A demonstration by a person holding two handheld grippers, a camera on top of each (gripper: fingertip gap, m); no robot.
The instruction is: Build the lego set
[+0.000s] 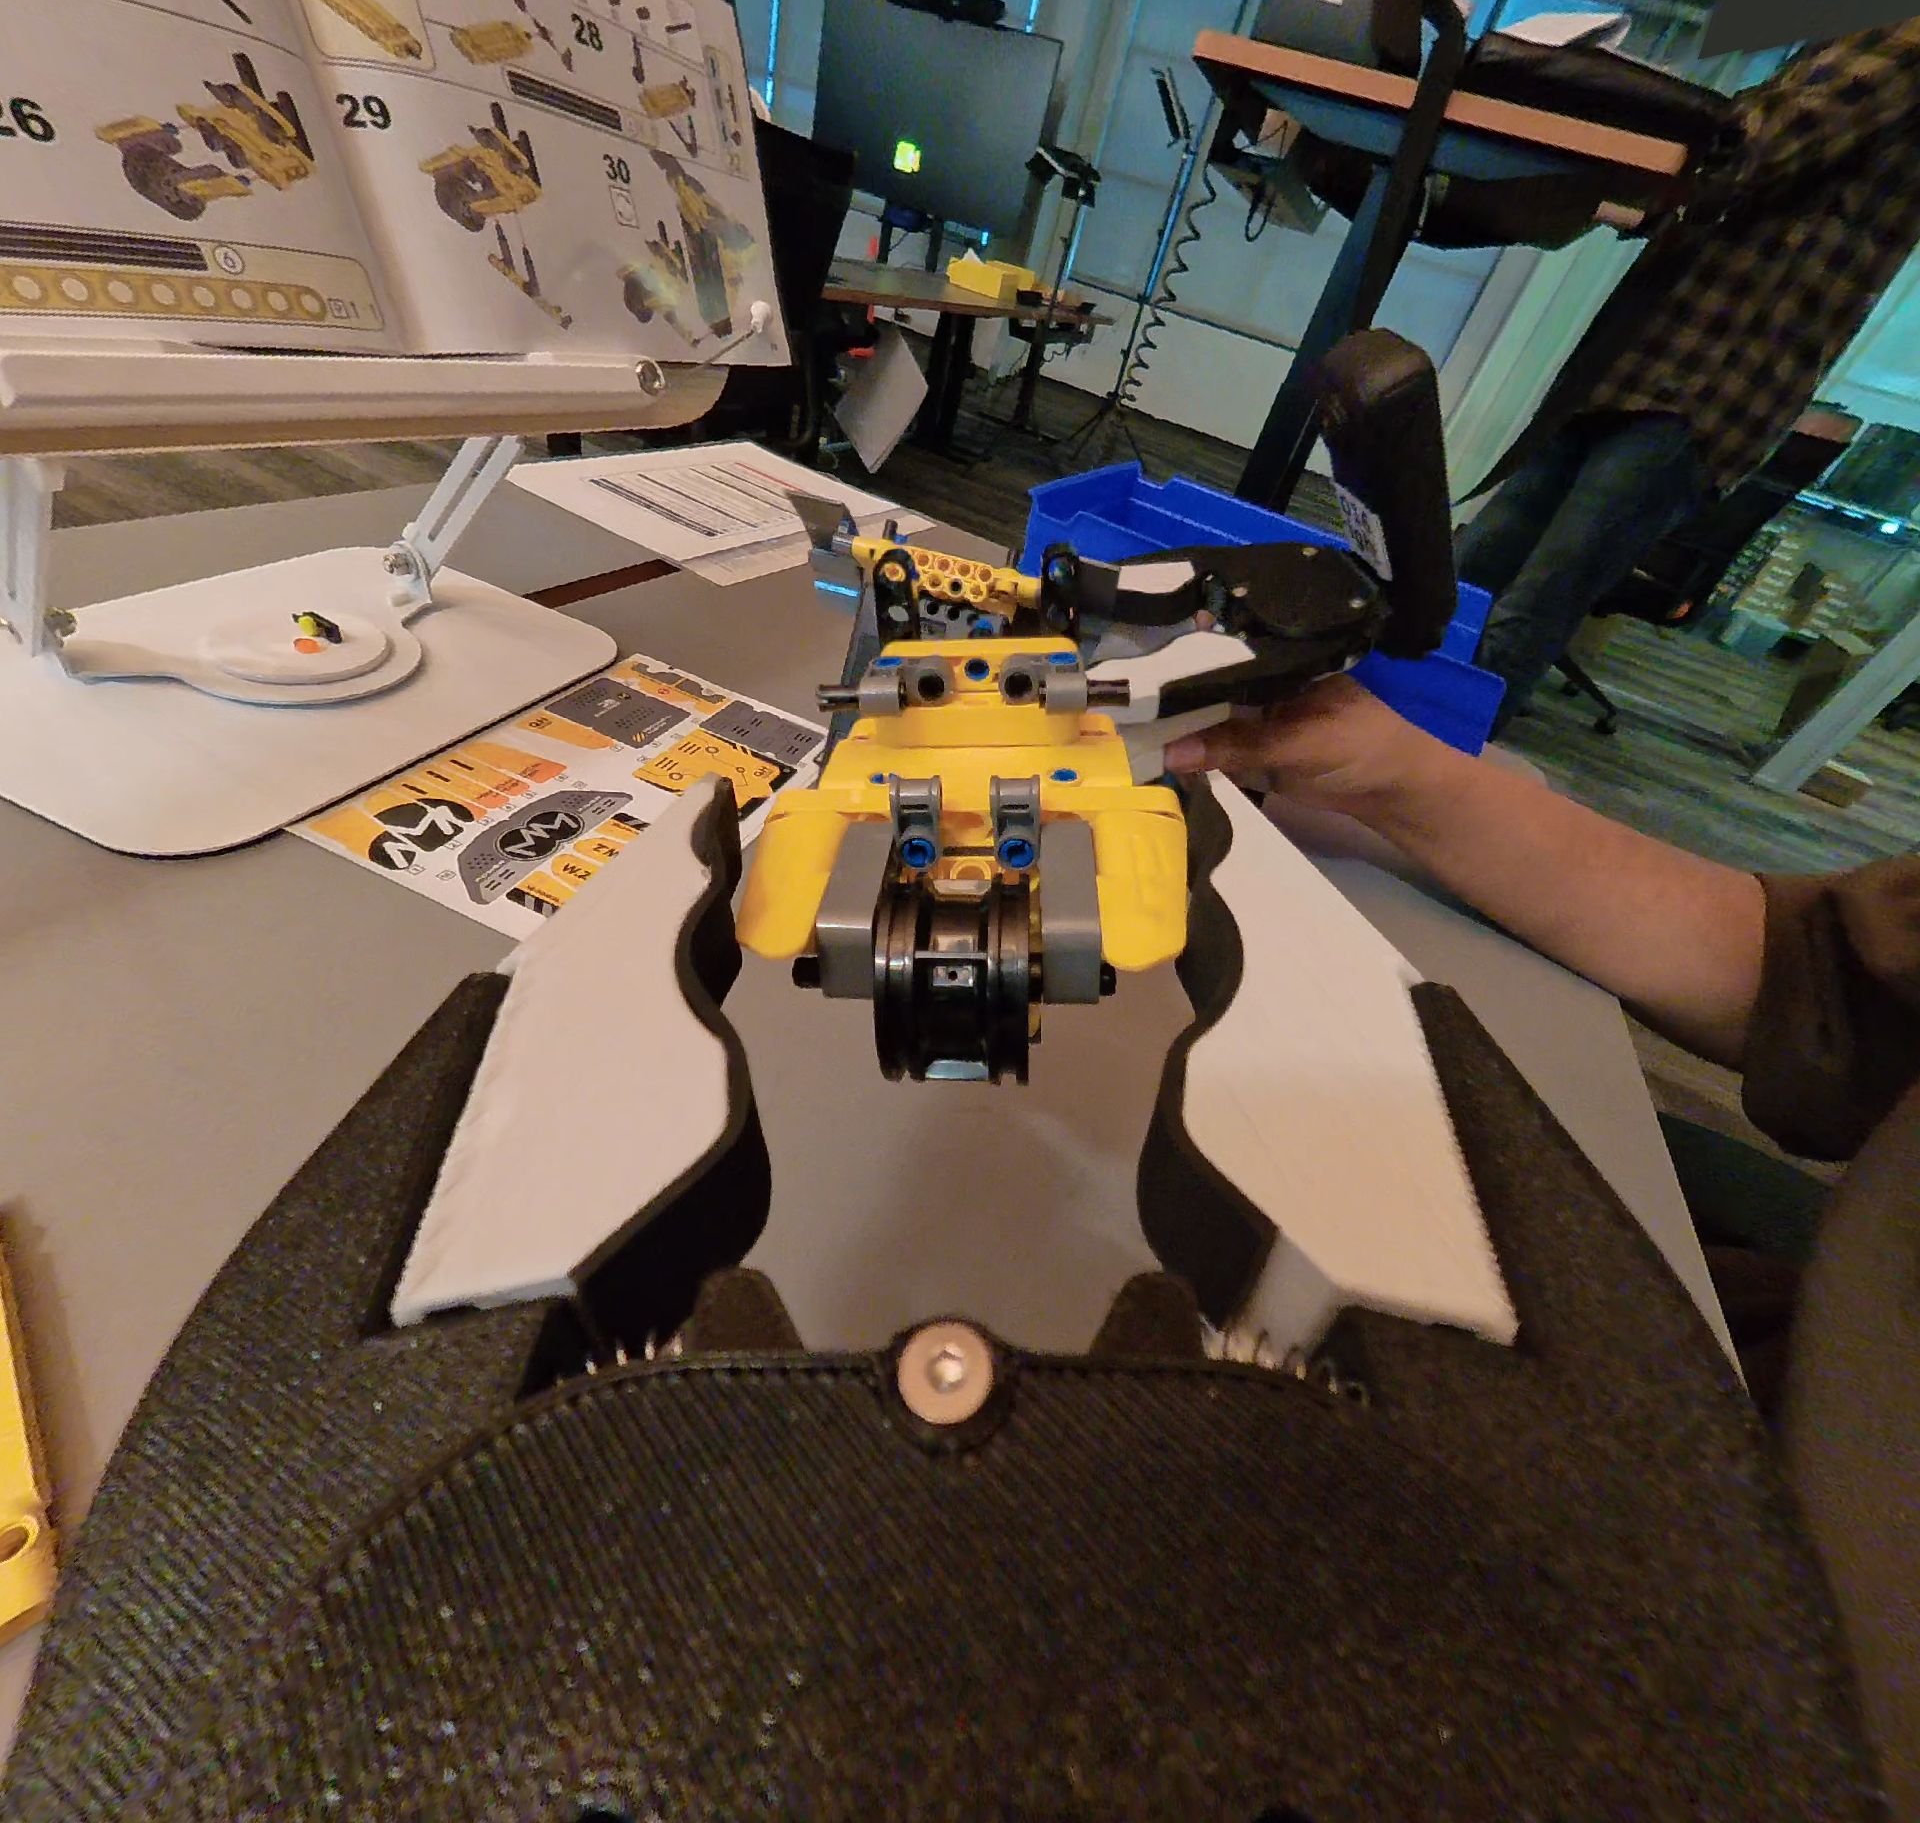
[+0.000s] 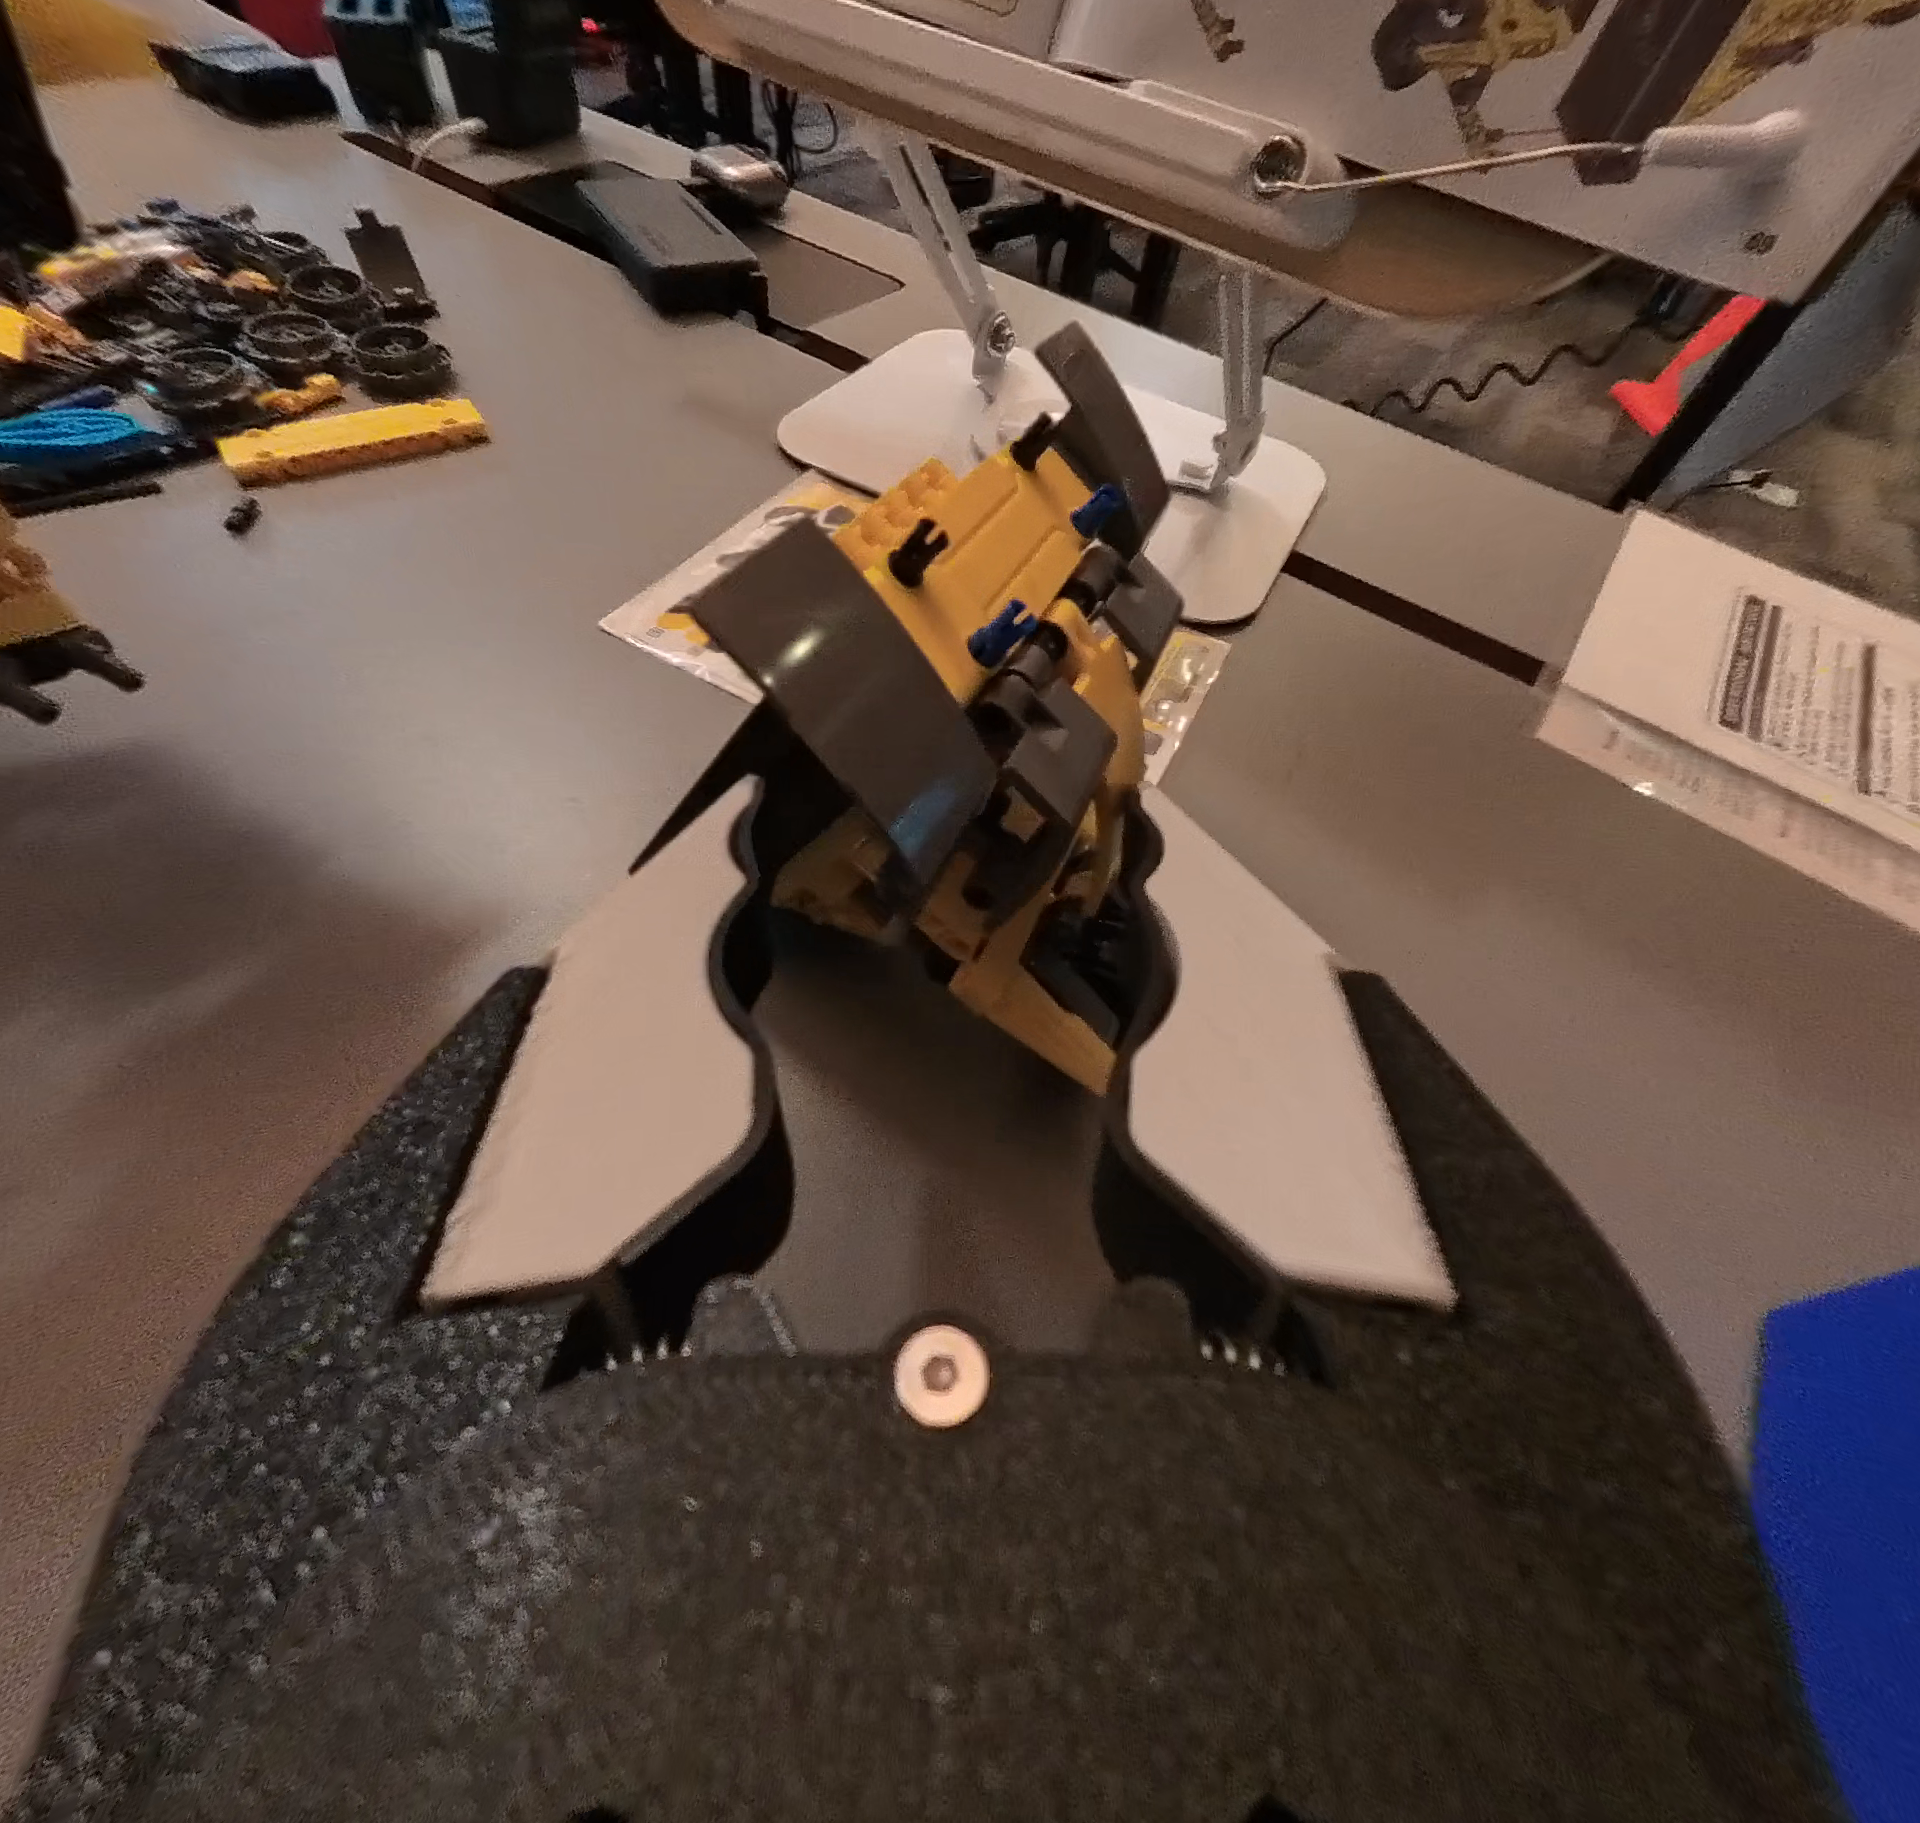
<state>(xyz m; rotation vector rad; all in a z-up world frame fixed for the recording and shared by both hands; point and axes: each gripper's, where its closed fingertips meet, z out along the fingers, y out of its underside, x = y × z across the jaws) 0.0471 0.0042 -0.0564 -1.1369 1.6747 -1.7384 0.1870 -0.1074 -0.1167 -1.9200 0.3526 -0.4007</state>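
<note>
A yellow brick vehicle model (image 1: 966, 734) with grey panels and a black wheel (image 1: 951, 984) is held above the grey table (image 1: 208, 994). My left gripper (image 1: 956, 817) is shut on its near end, with a white finger (image 1: 613, 1004) pressed against each yellow side. My right gripper (image 1: 1122, 651) comes in from the right and grips the model's far end, with a hand (image 1: 1309, 745) behind it. In the right wrist view, my right gripper (image 2: 945, 828) is shut on the tilted model (image 2: 997, 547). A curved grey panel (image 2: 842, 672) faces the camera.
A white book stand (image 1: 312, 651) holding an open instruction booklet (image 1: 364, 111) stands at back left. A sticker sheet (image 1: 540, 797) lies under the model. A blue bin (image 1: 1174, 526) sits behind. Loose black and yellow parts (image 2: 229, 339) lie far left. Another person (image 1: 1714, 319) stands at the back.
</note>
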